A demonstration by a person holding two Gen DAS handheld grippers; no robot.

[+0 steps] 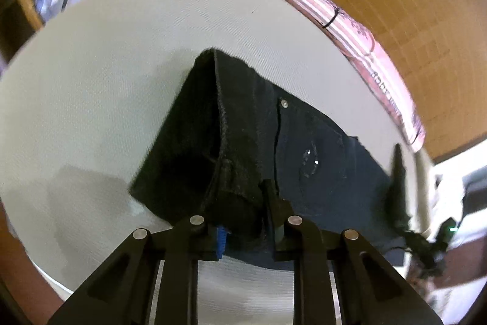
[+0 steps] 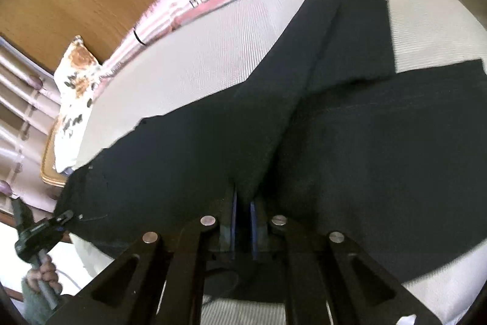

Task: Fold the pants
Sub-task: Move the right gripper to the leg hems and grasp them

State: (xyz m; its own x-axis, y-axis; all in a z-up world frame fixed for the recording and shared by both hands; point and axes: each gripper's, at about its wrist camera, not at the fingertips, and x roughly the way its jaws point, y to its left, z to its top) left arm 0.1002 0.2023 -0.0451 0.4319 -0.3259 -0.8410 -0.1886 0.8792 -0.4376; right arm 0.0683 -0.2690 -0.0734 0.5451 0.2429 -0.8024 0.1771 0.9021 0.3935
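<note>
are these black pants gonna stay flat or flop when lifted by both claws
Probably flop: the black denim pants sag between the grips of the left claw and the right claw. They look fairly thick at the riveted waistband, so likely heavyish and prone to holding folds. On the ribbed cream bedcover they probably won't slide much.

One pair of black pants [image 2: 350, 148] lies on one pale bed [image 1: 91, 87], its two legs spread apart. One pink striped blanket [image 1: 319, 2] runs along the bed's far edge, one floral pillow [image 2: 76, 87] sits at a far corner. Two claws: left claw [image 1: 243, 218], right claw [image 2: 243, 203].
</note>
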